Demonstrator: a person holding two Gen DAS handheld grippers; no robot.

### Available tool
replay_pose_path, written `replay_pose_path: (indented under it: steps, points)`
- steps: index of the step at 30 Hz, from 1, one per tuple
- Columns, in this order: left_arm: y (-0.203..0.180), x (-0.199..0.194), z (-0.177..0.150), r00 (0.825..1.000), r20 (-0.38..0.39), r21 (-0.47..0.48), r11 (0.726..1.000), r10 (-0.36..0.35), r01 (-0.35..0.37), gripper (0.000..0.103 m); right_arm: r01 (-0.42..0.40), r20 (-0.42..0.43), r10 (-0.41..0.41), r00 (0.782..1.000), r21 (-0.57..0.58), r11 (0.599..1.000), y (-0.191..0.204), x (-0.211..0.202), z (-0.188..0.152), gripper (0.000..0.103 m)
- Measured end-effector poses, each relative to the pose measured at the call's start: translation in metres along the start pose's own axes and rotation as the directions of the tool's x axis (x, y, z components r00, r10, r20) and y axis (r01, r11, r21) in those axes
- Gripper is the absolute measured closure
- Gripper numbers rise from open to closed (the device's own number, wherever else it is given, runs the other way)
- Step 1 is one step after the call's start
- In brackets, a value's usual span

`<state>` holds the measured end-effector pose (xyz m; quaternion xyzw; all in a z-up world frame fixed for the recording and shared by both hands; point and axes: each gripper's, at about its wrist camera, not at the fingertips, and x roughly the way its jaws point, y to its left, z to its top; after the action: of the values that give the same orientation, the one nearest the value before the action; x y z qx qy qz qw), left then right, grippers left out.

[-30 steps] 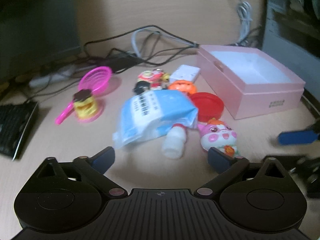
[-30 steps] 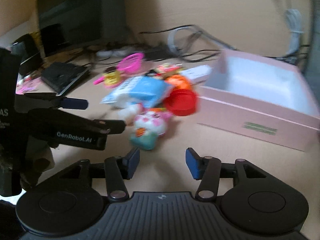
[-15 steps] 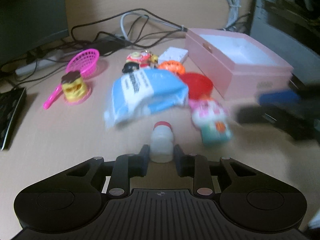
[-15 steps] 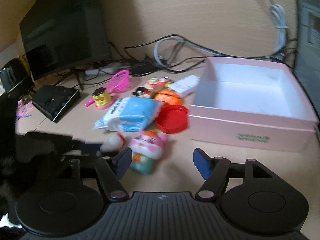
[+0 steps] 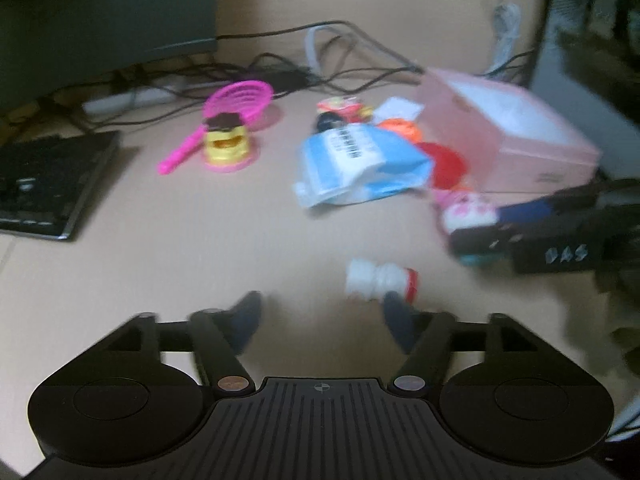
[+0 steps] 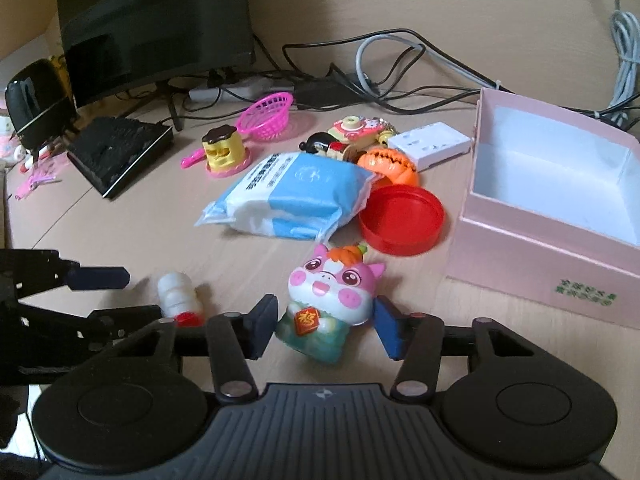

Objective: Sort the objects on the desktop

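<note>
A small white bottle with a red cap (image 5: 380,278) lies on its side on the desk, just ahead of my open left gripper (image 5: 322,326); it also shows in the right wrist view (image 6: 178,298). My right gripper (image 6: 326,330) is open with its fingers on either side of a pink pig toy (image 6: 330,298), not closed on it. A blue-and-white wipes pack (image 6: 292,196), a red lid (image 6: 402,218), an orange pumpkin toy (image 6: 388,164) and an open pink box (image 6: 560,196) lie beyond.
A pink toy basket (image 6: 266,116), a yellow toy (image 6: 222,150), a white box (image 6: 430,144), small figurines (image 6: 352,134), a dark keyboard (image 6: 120,150), a monitor (image 6: 152,24) and cables (image 6: 400,60) fill the back of the desk. The left gripper's arm (image 6: 60,304) is at the left.
My left gripper was shut on the white bottle; it has opened and the bottle now lies on its side. My right gripper has come down around the pink pig toy.
</note>
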<state>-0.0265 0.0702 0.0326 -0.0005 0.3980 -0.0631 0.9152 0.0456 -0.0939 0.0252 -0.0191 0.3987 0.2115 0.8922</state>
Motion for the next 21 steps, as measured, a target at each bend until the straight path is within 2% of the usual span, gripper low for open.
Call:
replay_pose_path:
  steps: [4, 7, 9, 13, 16, 17, 18, 19, 21]
  points:
    - [-0.017, 0.007, 0.004, 1.000, 0.012, 0.097, 0.995, -0.020, 0.019, 0.025, 0.013, -0.012, -0.013, 1.000, -0.008, 1.000, -0.003, -0.019, -0.016, 0.052]
    - [-0.028, 0.008, 0.008, 0.999, -0.008, 0.085, 0.995, -0.044, 0.045, 0.024, 0.050, -0.019, -0.050, 0.999, -0.005, 0.999, -0.010, -0.034, -0.028, 0.052]
    - [-0.034, 0.009, 0.008, 0.999, -0.021, 0.074, 0.997, -0.037, 0.038, 0.019, 0.091, -0.016, -0.091, 0.996, -0.009, 0.996, -0.015, -0.044, -0.035, 0.052]
    - [-0.042, 0.012, 0.005, 0.999, -0.019, 0.081, 0.996, -0.037, 0.039, 0.021, 0.137, -0.014, -0.137, 0.990, 0.012, 0.990, -0.030, -0.060, -0.050, 0.052]
    - [-0.043, 0.021, 0.009, 1.000, -0.021, 0.069, 0.998, -0.004, 0.006, 0.031, 0.148, -0.016, -0.147, 0.989, 0.031, 0.989, -0.037, -0.067, -0.056, 0.052]
    - [-0.043, 0.025, 0.010, 1.000, -0.024, 0.058, 0.998, 0.006, -0.004, 0.038, 0.148, -0.018, -0.148, 0.989, 0.034, 0.988, -0.038, -0.069, -0.057, 0.052]
    - [-0.042, 0.027, 0.011, 1.000, -0.028, 0.051, 0.999, 0.013, -0.011, 0.048, 0.148, -0.020, -0.148, 0.989, 0.037, 0.988, -0.040, -0.071, -0.059, 0.052]
    - [-0.043, 0.029, 0.011, 0.999, -0.029, 0.050, 0.999, 0.020, -0.019, 0.054, 0.149, -0.021, -0.148, 0.989, 0.038, 0.988, -0.040, -0.072, -0.059, 0.052]
    - [-0.047, 0.027, 0.012, 1.000, -0.024, 0.070, 0.997, 0.013, -0.011, 0.055, 0.148, -0.026, -0.147, 0.989, 0.034, 0.988, -0.041, -0.075, -0.061, 0.053]
